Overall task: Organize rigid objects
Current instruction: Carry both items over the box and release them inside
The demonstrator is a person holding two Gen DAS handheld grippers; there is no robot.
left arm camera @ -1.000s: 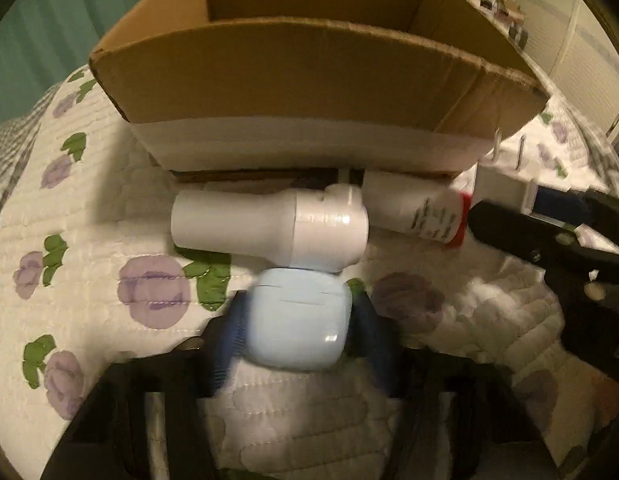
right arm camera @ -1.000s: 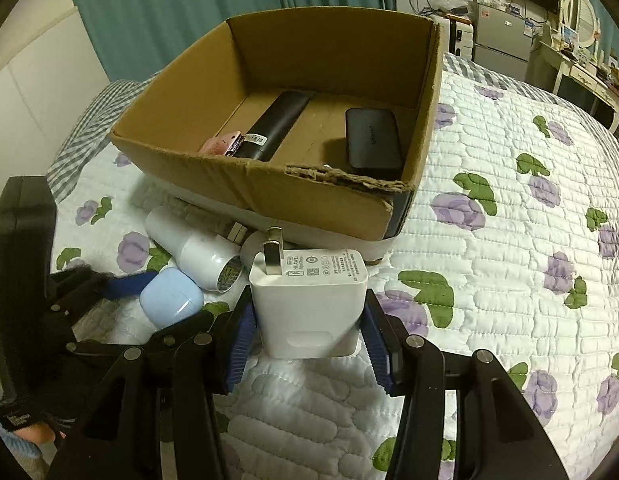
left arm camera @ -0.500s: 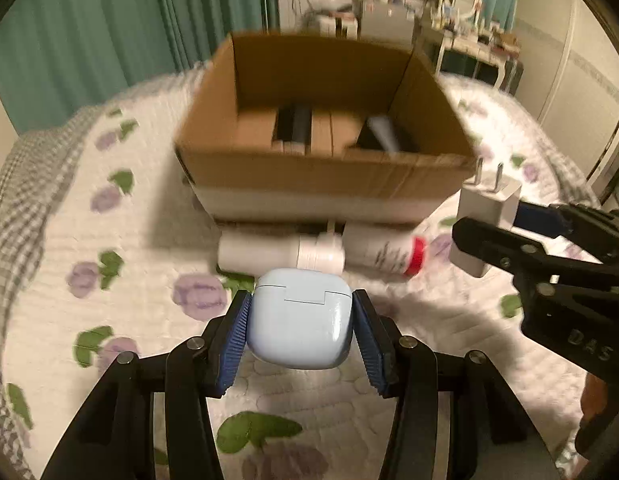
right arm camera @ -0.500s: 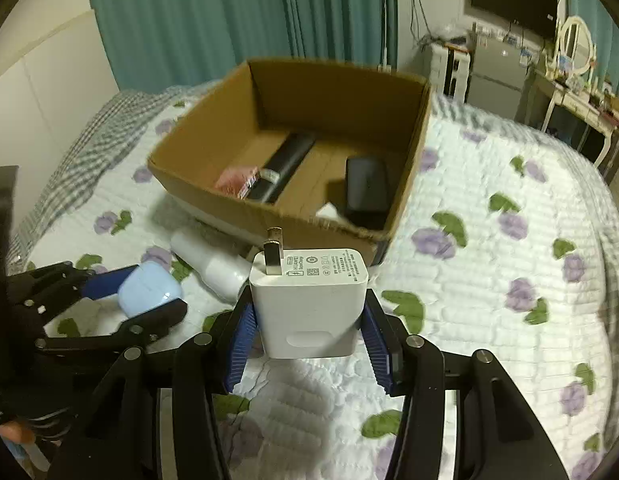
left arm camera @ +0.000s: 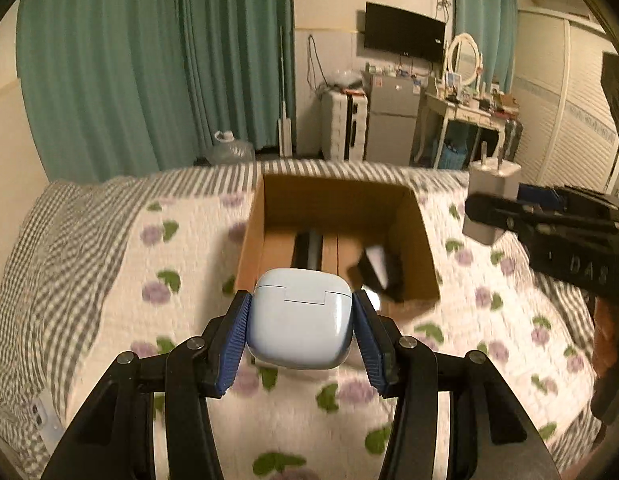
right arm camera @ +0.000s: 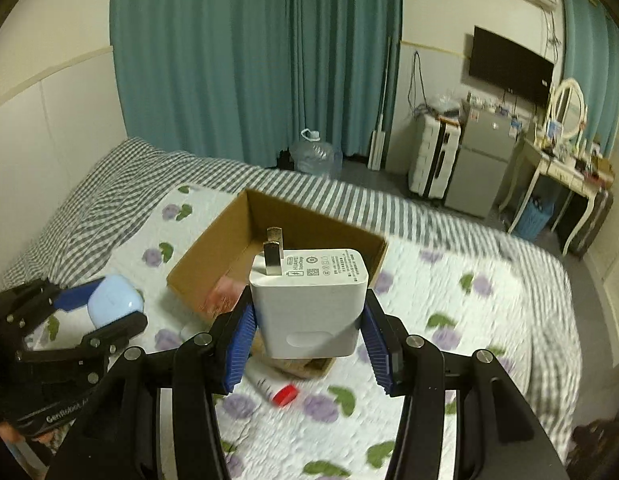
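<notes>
My left gripper [left arm camera: 301, 334] is shut on a pale blue earbud case [left arm camera: 299, 320] and holds it high above the bed, in front of the open cardboard box [left arm camera: 333, 200]. My right gripper [right arm camera: 307, 338] is shut on a white wall charger [right arm camera: 309, 300] with its prongs up, held high over the box [right arm camera: 197, 260]. The box holds a black remote [left arm camera: 309, 244], a dark flat device [left arm camera: 379, 272] and something pink [right arm camera: 225, 292]. The right gripper with the charger [left arm camera: 491, 196] also shows in the left wrist view. The left gripper with the case [right arm camera: 113, 300] shows in the right wrist view.
The box sits on a bed with a white floral quilt [left arm camera: 181, 280]. A white bottle with a red cap [right arm camera: 277, 390] lies on the quilt by the box's near side. Teal curtains, a small fridge, a dressing table and a TV stand beyond the bed.
Both grippers have risen well above the bed with their objects. The box now looks smaller and lower in both views. The white bottles have dropped behind the held objects.
</notes>
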